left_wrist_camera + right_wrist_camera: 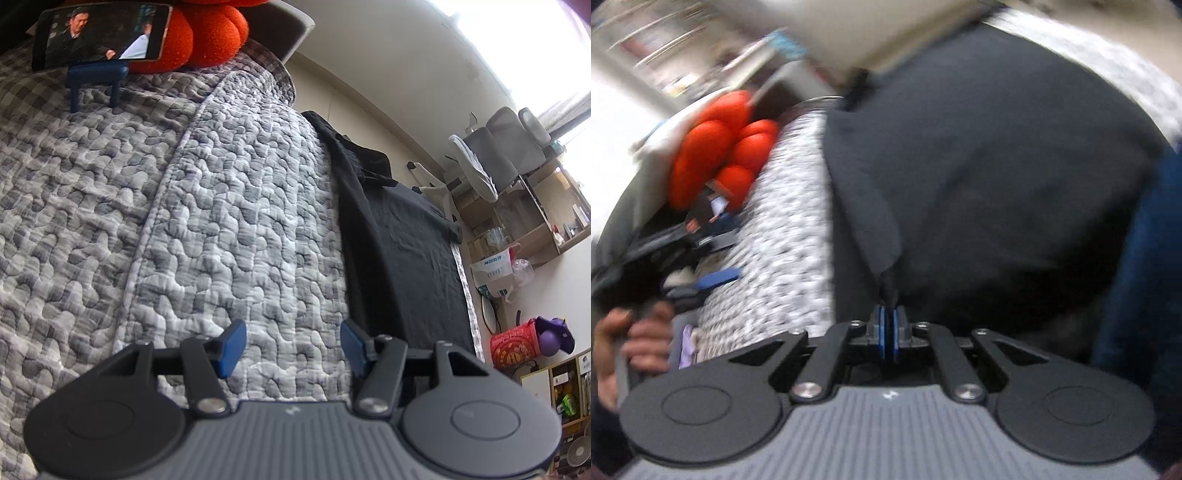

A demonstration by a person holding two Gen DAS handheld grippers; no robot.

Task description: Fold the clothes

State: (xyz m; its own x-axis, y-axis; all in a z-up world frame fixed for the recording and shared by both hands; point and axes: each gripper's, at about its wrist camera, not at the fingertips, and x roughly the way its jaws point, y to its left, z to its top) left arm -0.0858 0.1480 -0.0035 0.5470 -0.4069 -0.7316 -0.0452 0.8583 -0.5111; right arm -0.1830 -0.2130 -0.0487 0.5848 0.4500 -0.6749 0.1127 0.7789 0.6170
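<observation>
Dark charcoal cotton garment (979,177) lies on the grey quilted bedspread (221,221), a pinch clamped in the right gripper (888,332); left gripper (291,345) gapes half-wide, empty.

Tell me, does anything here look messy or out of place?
Only the dark garment: it lies rumpled along the quilt, bunched at its far end. The right gripper is pinching a fold of it. Nothing looks spilled or damaged.

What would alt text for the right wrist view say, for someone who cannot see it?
The right gripper pinches a fold of a dark garment spread on a grey quilted bedspread. At far left are an orange cushion and a hand holding the other gripper. The picture is motion-blurred.
</observation>
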